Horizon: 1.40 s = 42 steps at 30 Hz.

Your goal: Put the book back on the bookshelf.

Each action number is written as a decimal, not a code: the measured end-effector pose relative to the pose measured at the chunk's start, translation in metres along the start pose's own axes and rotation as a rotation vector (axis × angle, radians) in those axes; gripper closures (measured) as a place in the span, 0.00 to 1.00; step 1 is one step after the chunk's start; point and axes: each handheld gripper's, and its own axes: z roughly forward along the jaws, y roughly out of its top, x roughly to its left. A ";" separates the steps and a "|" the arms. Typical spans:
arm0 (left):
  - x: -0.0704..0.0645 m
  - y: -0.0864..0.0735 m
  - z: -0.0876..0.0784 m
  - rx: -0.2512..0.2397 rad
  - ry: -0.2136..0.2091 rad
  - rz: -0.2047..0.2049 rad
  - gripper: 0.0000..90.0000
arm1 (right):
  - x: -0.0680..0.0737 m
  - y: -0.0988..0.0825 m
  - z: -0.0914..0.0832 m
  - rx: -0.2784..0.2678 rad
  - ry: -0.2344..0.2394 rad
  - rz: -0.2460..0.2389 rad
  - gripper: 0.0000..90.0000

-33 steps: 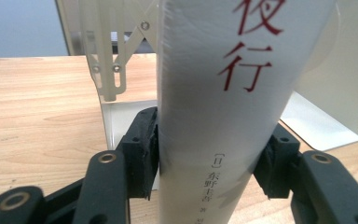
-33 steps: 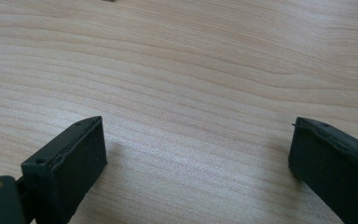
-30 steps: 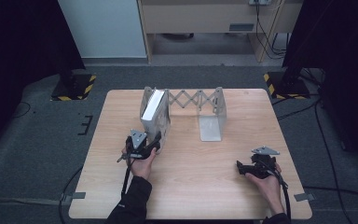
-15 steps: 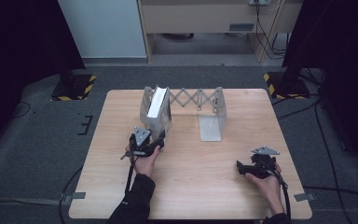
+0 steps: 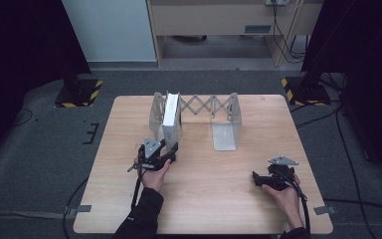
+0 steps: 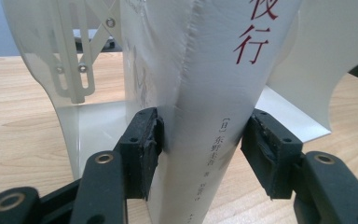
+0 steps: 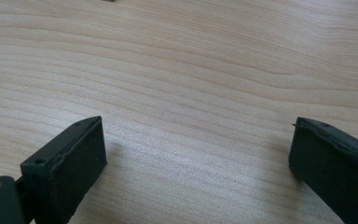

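A: Since the earlier frame, book [image 5: 171,119] has gone from leaning in the rack to standing near upright against the left end plate of the expanding bookend rack [image 5: 198,107]. Left hand and right hand have not shifted on the table [image 5: 258,209].

B: Left claw [image 5: 171,155] state?

A: Jaws either side of the book's spine at its lower part. In the left gripper view the left pad [image 6: 144,140] touches the cover; the right pad stands just off the spine, a thin gap visible. Jaws have just been closing a little, book [image 6: 209,93] between them. I read it as narrow, about book width, not pressing.

B: Right claw [image 5: 258,180]?

A: Resting low over bare wood at the near right, well apart from the rack. Jaws wide, nothing between them.

B: Step in hand?

A: My judgement: shelving the book, at the seating or release stage. Book stands in the rack's left compartment, foot on the base plate.

B: Next move?

A: Probably a straight pull back toward the person with both pads off the cover, so the spine is not dragged. Risk: book tips right, since the other end plate [image 5: 225,127] is well apart from it.
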 end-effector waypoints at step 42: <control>0.025 -0.024 -0.072 0.185 -0.116 -0.040 0.27 | 0.000 0.000 0.000 0.000 0.001 0.001 0.05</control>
